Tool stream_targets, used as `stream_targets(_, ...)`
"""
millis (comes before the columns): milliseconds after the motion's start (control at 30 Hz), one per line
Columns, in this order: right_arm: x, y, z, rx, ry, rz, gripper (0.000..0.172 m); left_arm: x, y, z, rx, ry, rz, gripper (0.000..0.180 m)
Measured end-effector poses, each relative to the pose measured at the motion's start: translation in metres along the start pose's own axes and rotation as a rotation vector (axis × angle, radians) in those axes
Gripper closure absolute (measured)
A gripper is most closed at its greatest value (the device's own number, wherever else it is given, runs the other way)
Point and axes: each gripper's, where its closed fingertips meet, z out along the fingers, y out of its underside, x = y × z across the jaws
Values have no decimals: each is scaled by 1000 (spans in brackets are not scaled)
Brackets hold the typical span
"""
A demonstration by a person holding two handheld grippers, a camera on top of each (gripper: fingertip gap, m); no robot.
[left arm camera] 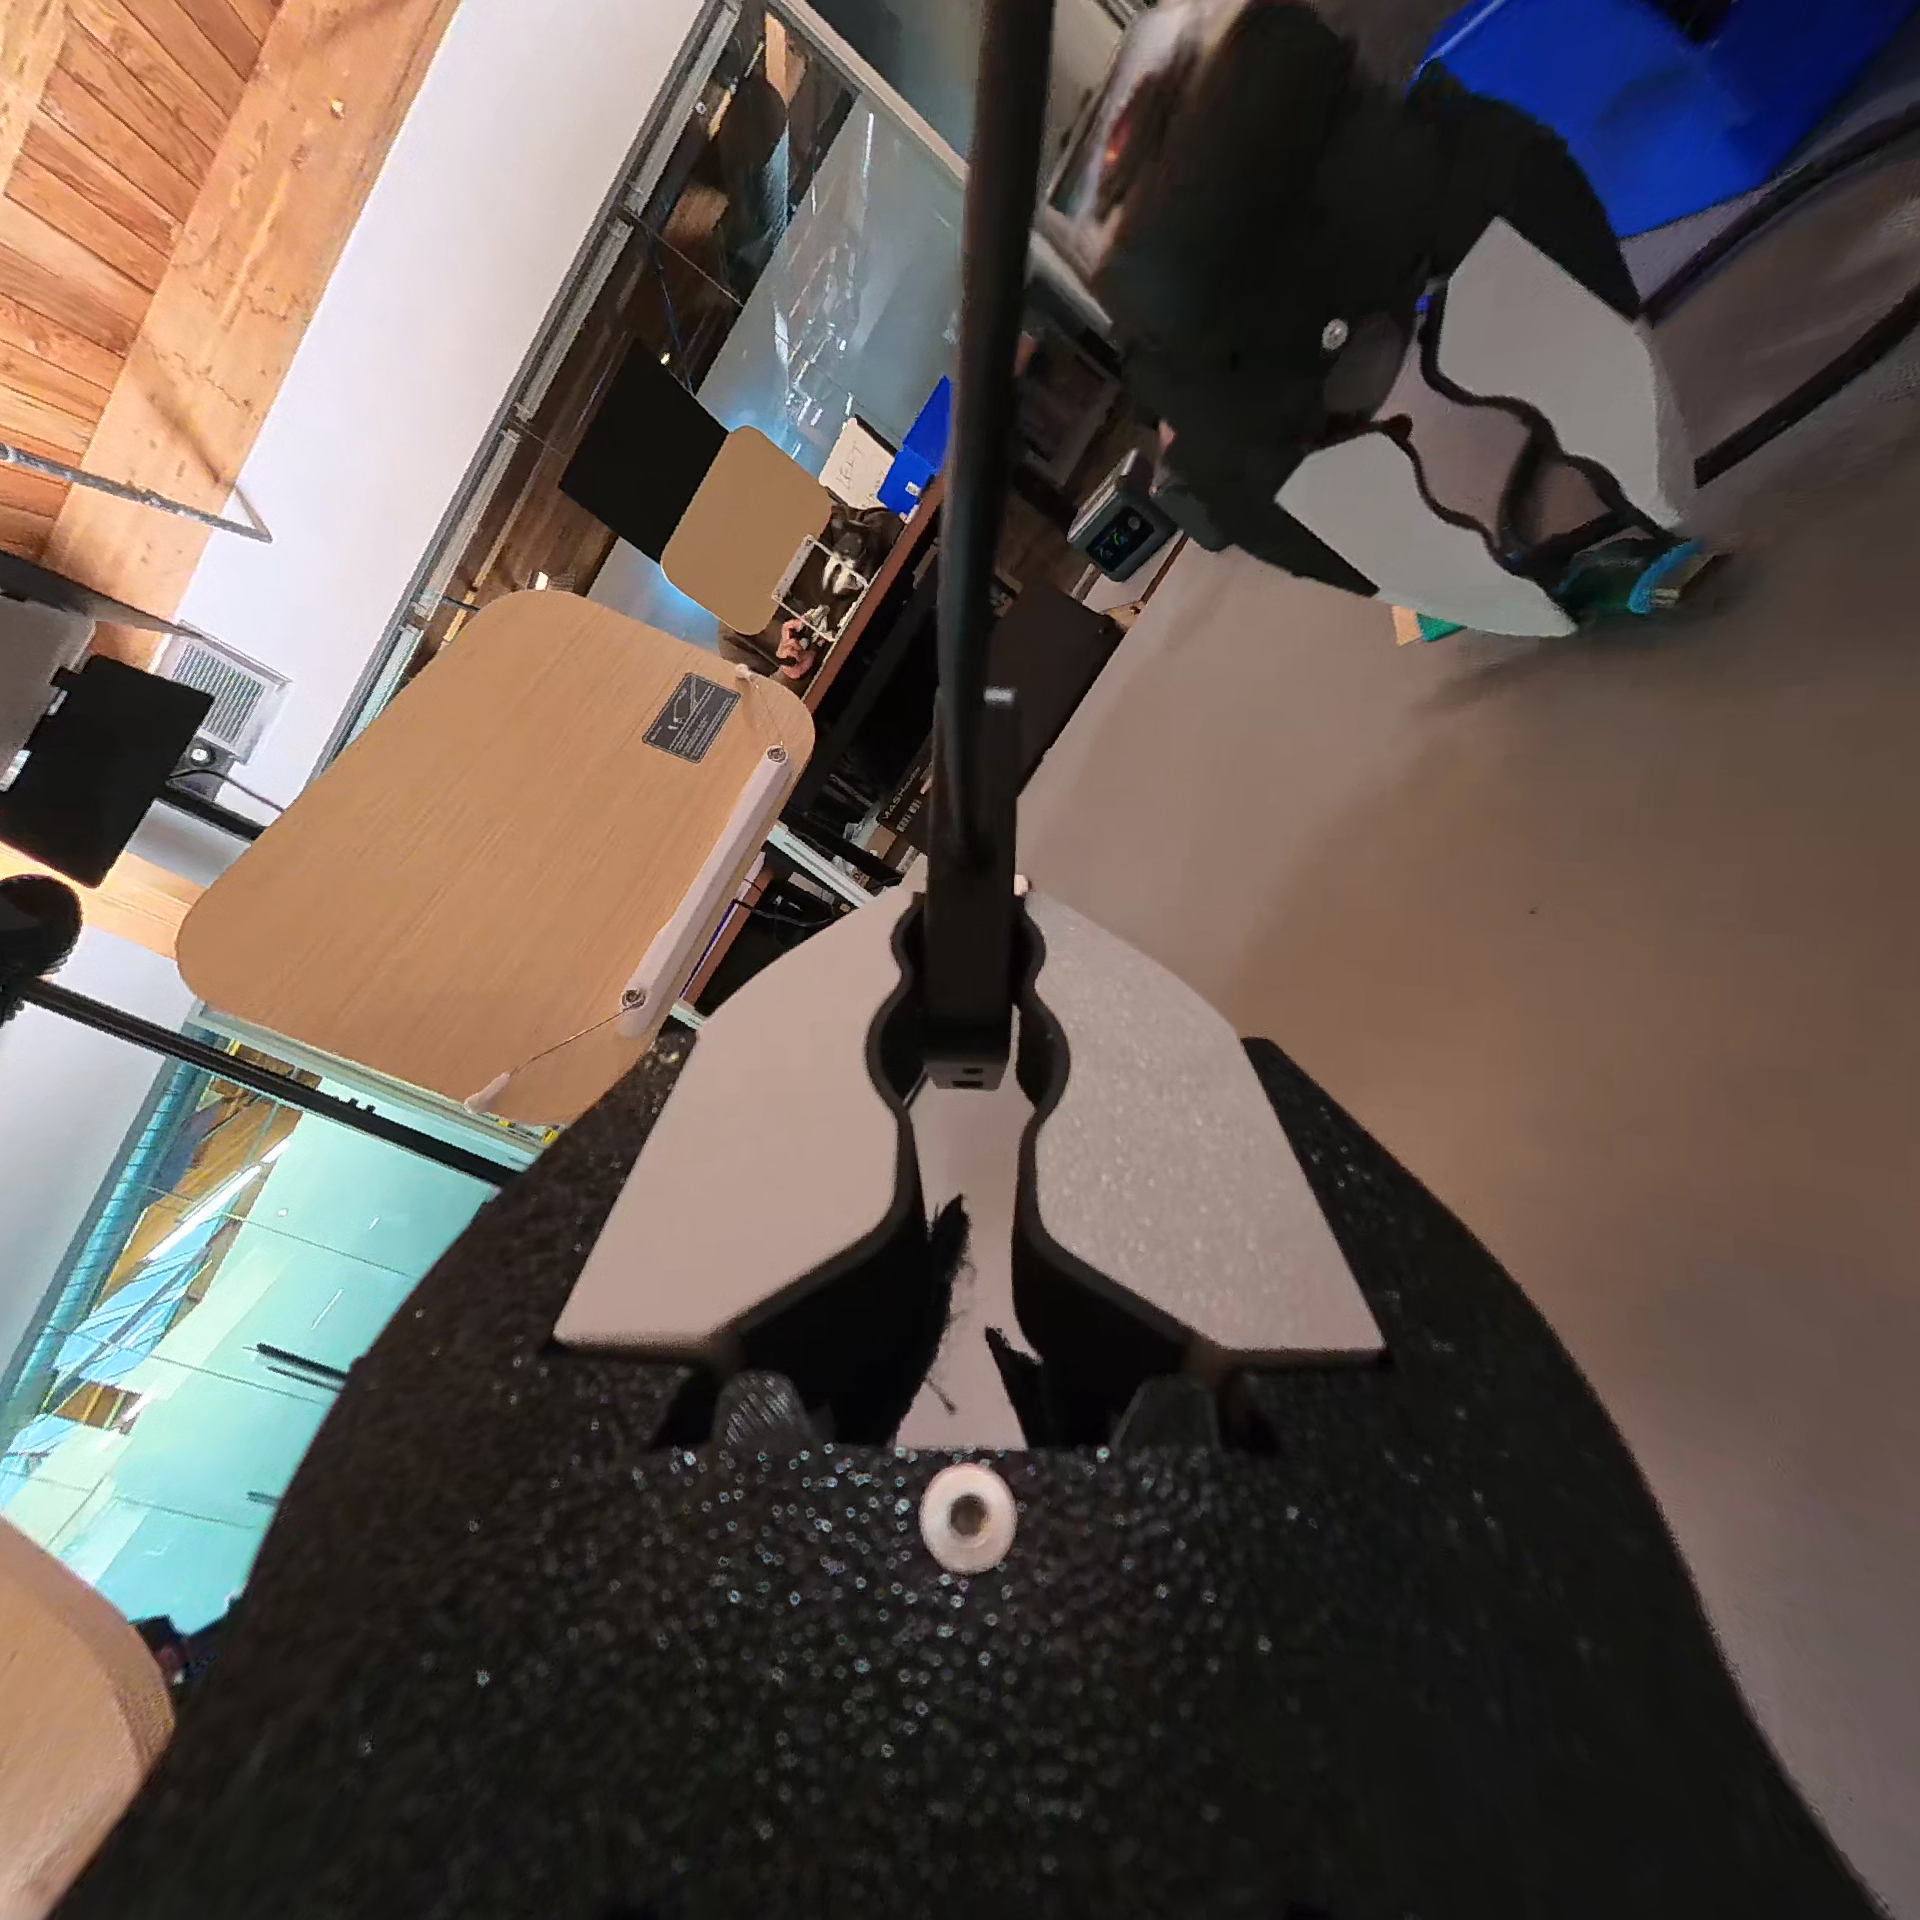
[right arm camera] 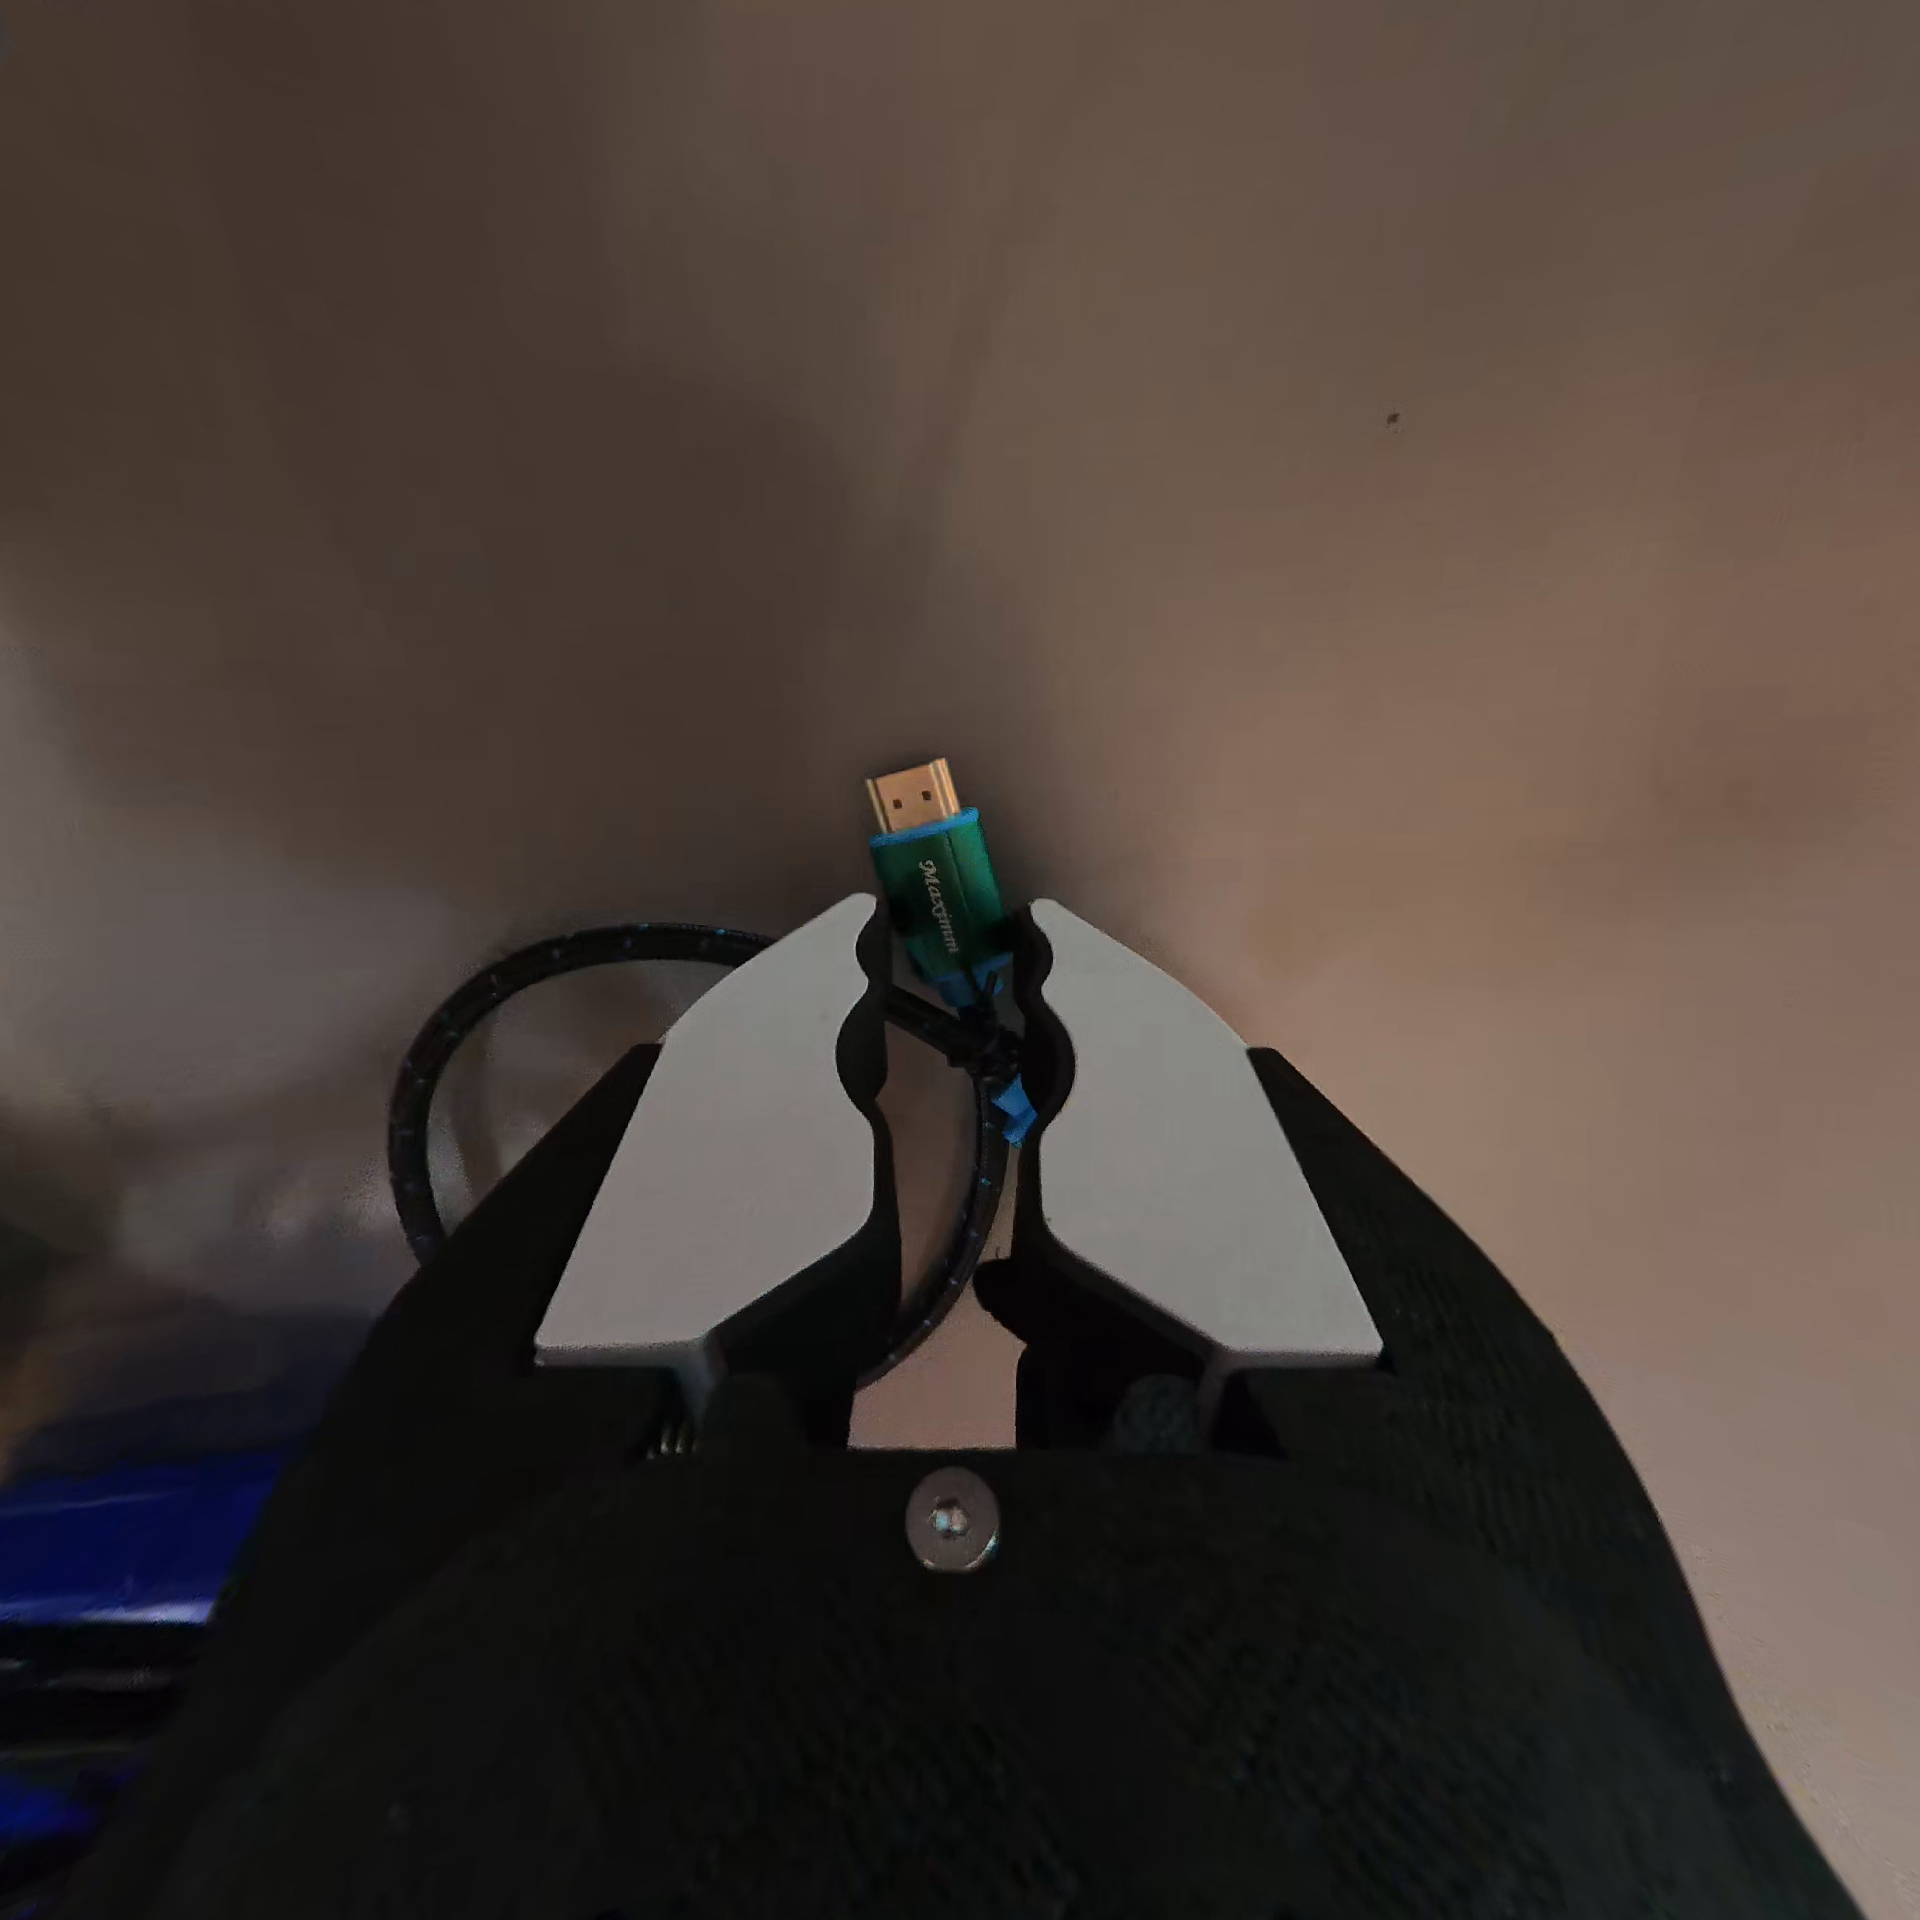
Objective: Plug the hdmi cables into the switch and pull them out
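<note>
In the left wrist view my left gripper (left arm camera: 966, 909) is shut on a slim black block (left arm camera: 971, 966) with two small slots on its near end. The block is raised above a grey-brown tabletop (left arm camera: 1455, 1039). A black cable (left arm camera: 987, 312) runs from the block up and out of the frame. In the right wrist view my right gripper (right arm camera: 951, 920) is shut on a green and blue plug (right arm camera: 935, 894) with a gold tip, and both pads press on its sides. The plug's black braided cable (right arm camera: 457, 1039) loops to the left. The right gripper (left arm camera: 1621, 597) also shows in the left wrist view, with the plug at its tip.
A wooden board with a white bar (left arm camera: 499, 831) stands at the left. A blue bin (left arm camera: 1662, 94) is at the top right. A small device with a screen (left arm camera: 1122, 535) sits at the table's far edge. A blurred blue thing (right arm camera: 104, 1507) lies at the lower left. The tips of one gripper are about 20 centimeters away from the tips of the other.
</note>
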Motion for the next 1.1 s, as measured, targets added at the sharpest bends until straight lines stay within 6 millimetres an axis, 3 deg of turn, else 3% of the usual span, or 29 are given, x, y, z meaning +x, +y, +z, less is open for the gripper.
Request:
stream_targets(133,-2,-5,-25,183,37,191,151,4,-11,6,25,-39,85,167)
stream_targets(300,7,-4,-69,345,221,437,151,26,-39,30,72,-56,322,167)
stream_targets(567,-2,-6,-125,413,439,770,153,53,-77,76,205,-169,627,167)
stream_targets(800,-21,0,-130,241,439,765,160,51,-96,90,274,-174,599,167)
stream_targets(1100,-17,-5,-122,425,377,706,160,65,-100,92,319,-101,541,167)
